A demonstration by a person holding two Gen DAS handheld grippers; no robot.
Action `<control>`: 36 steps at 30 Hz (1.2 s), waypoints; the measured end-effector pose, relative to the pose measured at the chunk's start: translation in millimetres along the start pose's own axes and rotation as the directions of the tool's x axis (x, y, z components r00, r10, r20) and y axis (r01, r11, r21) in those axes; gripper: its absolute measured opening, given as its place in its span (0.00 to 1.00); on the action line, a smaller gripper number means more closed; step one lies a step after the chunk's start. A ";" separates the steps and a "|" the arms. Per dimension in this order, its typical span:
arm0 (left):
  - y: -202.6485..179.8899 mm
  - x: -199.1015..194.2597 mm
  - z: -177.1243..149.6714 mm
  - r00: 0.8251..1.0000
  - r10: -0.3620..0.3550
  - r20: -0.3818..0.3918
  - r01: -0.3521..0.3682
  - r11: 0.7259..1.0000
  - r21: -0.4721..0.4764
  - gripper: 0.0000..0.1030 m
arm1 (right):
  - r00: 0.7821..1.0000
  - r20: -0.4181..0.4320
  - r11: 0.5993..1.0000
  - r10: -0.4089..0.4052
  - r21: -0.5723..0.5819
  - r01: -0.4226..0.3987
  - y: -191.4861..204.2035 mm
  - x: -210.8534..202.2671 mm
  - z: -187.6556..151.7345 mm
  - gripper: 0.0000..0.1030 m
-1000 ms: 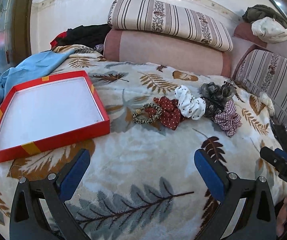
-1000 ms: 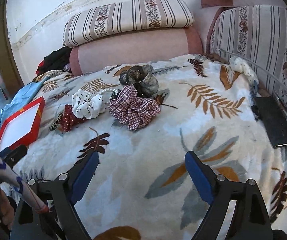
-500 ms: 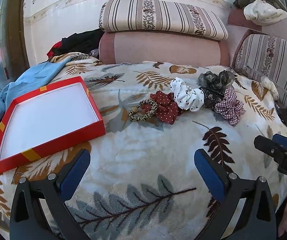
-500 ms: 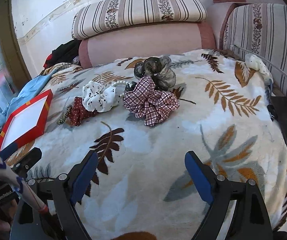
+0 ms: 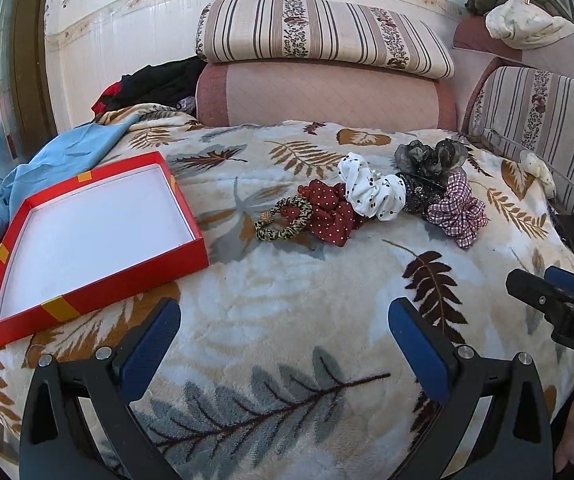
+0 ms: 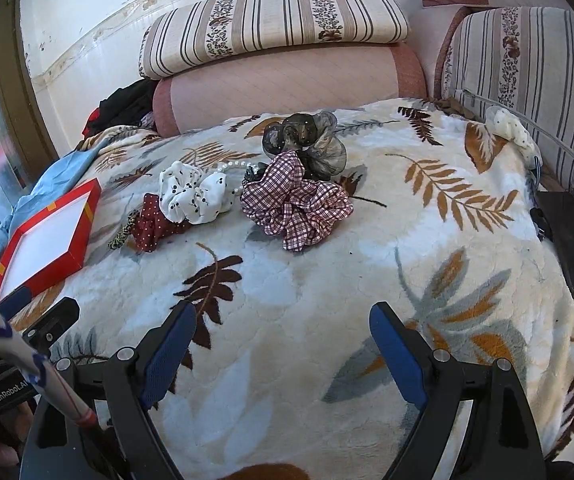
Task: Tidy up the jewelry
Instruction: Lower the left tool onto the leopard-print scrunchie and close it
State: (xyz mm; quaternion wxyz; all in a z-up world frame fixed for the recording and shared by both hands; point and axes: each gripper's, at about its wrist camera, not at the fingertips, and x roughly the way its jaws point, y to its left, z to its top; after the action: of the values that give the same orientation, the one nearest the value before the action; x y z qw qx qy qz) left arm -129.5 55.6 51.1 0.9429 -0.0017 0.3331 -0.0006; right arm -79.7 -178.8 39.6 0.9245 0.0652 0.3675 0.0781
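Left gripper point(image 5: 285, 334): jaws spread wide, holding nothing, poised above the leaf-patterned fleece blanket point(image 5: 287, 300). Right gripper point(image 6: 283, 334): likewise wide apart and empty.

The items to be sorted lie in a loose row across the blanket, its long axis running from left to right ahead of both tools. In order from the left: a leopard-print hair ring point(image 5: 283, 224), a dark red white-dotted scrunchie point(image 5: 331, 216), a white cherry-print scrunchie point(image 5: 371, 192), a maroon checked scrunchie point(image 5: 457, 216), and behind that a grey sheer organza scrunchie point(image 5: 431, 158). A string of white pearl beads point(image 6: 233, 166) shows between the white and checked pieces. All touch or overlap their neighbours.

The shallow red cardboard box with white lining point(image 5: 87, 236) lies to the left of the row, apart from it, with nothing in it.

Judgement: sorting has not begun. The checked scrunchie sits directly ahead of the right gripper and nearest to it; the leopard ring and the box lie closer to the left gripper. A carry to the box from the right end crosses the whole row
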 end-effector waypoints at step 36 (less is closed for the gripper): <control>-1.3 77.4 71.4 0.988 -0.102 -0.120 0.114 0.989 0.092 0.57 | 0.992 0.056 0.985 0.110 0.126 -0.117 -42.3 26.3 72.3 0.89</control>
State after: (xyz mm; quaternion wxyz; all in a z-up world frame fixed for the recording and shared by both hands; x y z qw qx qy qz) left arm -24.4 54.3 58.1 0.9198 0.0267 0.3856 -0.0682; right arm -6.9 -219.8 66.7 0.9211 0.1477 0.3447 0.1050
